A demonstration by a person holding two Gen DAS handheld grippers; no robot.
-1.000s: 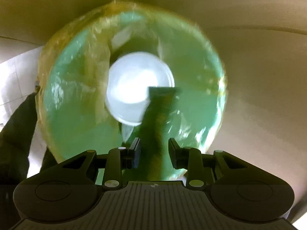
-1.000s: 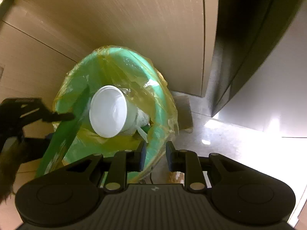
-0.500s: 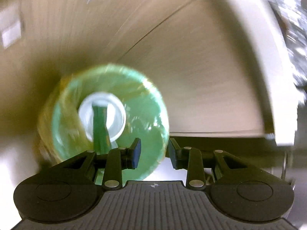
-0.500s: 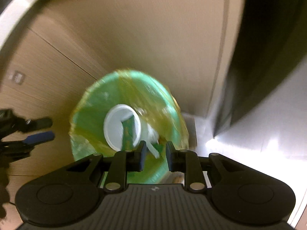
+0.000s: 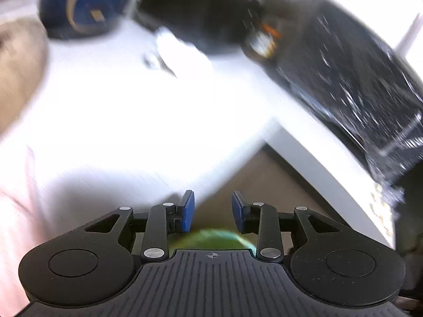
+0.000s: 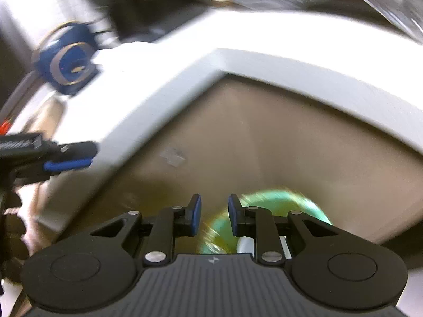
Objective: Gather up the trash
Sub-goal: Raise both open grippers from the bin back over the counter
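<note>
With both claws empty, jaws parted, trash is sought on the white desk (image 5: 137,121), up and ahead of the left claw (image 5: 212,215), which is nearer. A blurred white scrap (image 5: 182,52) lies at the far side. The green bin (image 6: 280,206) sits below the right claw (image 6: 214,218).

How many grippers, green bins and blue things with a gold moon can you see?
Grippers, the left gripper and the right gripper: 2
green bin: 1
blue thing with a gold moon: 1
Total: 4
</note>
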